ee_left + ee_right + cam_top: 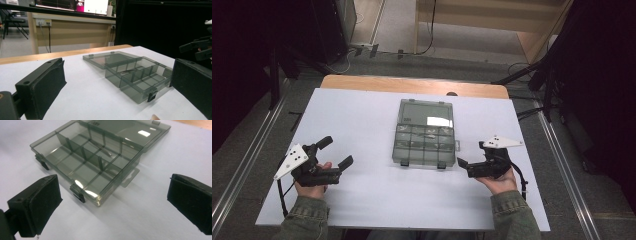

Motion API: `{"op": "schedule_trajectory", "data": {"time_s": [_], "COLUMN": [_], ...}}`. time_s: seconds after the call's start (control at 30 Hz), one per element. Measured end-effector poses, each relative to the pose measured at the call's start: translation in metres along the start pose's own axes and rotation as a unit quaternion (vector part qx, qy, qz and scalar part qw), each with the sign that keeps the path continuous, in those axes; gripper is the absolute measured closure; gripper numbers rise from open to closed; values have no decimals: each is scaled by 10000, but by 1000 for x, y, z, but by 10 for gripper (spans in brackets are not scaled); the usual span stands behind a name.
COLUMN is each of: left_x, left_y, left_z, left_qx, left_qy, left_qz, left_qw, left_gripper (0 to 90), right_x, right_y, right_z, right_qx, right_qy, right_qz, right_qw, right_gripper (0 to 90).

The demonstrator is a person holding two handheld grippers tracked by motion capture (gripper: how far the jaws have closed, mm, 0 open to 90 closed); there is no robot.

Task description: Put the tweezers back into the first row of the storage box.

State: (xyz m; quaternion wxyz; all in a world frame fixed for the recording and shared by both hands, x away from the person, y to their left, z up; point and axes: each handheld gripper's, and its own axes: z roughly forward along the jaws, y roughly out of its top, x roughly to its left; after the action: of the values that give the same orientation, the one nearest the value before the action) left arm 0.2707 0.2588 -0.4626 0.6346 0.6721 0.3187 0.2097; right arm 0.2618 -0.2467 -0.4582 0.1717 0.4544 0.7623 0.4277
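A smoke-grey compartment box (423,133) is seen lying open on the white table (362,200), its lid (426,113) folded flat on the far side. The box is placed between the two grippers, clear of both. The left gripper (337,152) is held with its jaws spread wide; nothing is gripped. The box is found ahead and to the right of its jaws in the left gripper view (136,75). The right gripper (469,159) is likewise held wide apart and empty, with the box just ahead of its jaws (95,162). A thin metal item (103,148) is noted in one compartment; it cannot be identified.
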Motion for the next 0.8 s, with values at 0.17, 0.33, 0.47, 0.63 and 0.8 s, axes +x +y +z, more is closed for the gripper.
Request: {"op": "schedule_trajectory", "data": {"time_s": [0.17,0.33,0.47,0.63,0.8], "left_x": [0,0,0,0,0], "left_y": [0,0,0,0,0], "left_z": [0,0,0,1,1], "left_qx": [3,8,17,21,16], "left_qy": [2,3,-5,-9,-22], "left_qz": [3,1,-8,-10,-18], "left_qw": [10000,10000,10000,10000,10000], "left_gripper": [0,0,0,0,0], "right_x": [-3,-5,-3,-3,-5], "right_y": [-11,-19,-27,-38,-47], "right_z": [-7,-12,-17,-25,-32], "right_qx": [-211,-347,-558,-838,-1106], "right_qy": [-85,-122,-121,-156,-232], "right_qz": [117,171,229,278,360], "right_qw": [9997,9992,9981,9960,9929], "right_gripper": [0,0,0,0,0]}}
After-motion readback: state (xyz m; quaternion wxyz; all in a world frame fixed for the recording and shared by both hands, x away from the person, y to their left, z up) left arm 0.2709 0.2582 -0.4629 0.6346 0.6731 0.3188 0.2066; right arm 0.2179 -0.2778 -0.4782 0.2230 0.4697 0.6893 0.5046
